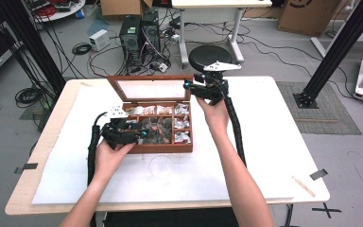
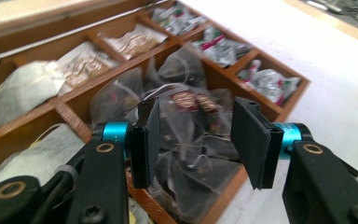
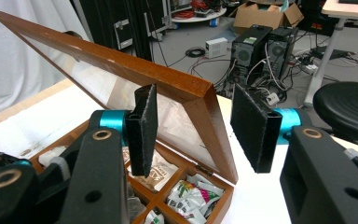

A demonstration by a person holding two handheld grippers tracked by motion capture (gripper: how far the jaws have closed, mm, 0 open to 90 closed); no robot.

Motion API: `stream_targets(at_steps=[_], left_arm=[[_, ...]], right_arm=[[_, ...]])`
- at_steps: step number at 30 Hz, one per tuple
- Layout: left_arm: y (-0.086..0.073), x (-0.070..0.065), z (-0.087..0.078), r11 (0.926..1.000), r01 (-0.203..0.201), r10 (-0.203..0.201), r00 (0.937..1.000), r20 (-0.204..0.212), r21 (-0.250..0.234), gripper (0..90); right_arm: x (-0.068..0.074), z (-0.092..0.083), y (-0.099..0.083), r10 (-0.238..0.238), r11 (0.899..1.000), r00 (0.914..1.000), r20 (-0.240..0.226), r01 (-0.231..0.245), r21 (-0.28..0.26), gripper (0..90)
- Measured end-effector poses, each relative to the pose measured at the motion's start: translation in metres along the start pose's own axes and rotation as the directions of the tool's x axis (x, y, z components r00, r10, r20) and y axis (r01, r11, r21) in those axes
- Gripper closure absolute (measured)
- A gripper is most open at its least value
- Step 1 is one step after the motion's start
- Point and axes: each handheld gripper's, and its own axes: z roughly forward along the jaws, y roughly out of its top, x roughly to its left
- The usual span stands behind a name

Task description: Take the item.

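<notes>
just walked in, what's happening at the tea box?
A person works a wooden tea box on the white table with two handheld grippers. The right gripper straddles the corner of the raised glass lid, apparently propping it open, though contact is unclear. The left gripper hovers over the big compartment of dark mesh tea bags, jaws partly open with nothing pinched.

1 wooden box [image 1: 170,147] with 1 lid [image 1: 149,78], 2 grippers: left [image 1: 144,135], right [image 1: 187,85].
</notes>
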Motion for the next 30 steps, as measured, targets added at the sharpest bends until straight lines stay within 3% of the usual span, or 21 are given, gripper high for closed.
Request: stream_targets(at_steps=[7,12,19,23,30], left_arm=[[-0.002,0.006,0.011,0.9954,0.07,-0.069,0.9975,-0.016,0.066,55.8],[-0.002,0.009,0.014,0.9924,0.097,-0.096,0.9952,-0.018,0.076,62.2],[-0.002,0.007,0.017,0.992,0.101,-0.1,0.9949,-0.016,0.076,76.4],[-0.001,0.007,0.014,0.9935,0.106,-0.106,0.9943,-0.001,0.042,86.4],[-0.001,0.006,0.015,0.9934,0.103,-0.103,0.9946,0.006,0.05,87.5]], right_arm=[[0.0,0.0,0.0,0.002,1.0,1.0,0.0,-0.002,-0.002,52.2],[0.0,0.0,0.0,0.004,1.0,1.0,0.004,-0.004,-0.003,52.2],[0.001,0.0,0.0,0.0,1.0,1.0,0.004,0.0,-0.001,52.2],[0.0,0.0,0.0,-0.001,1.0,1.0,0.003,0.001,0.0,52.2],[0.0,0.0,0.0,0.001,1.0,1.0,0.003,-0.001,0.0,52.2]])
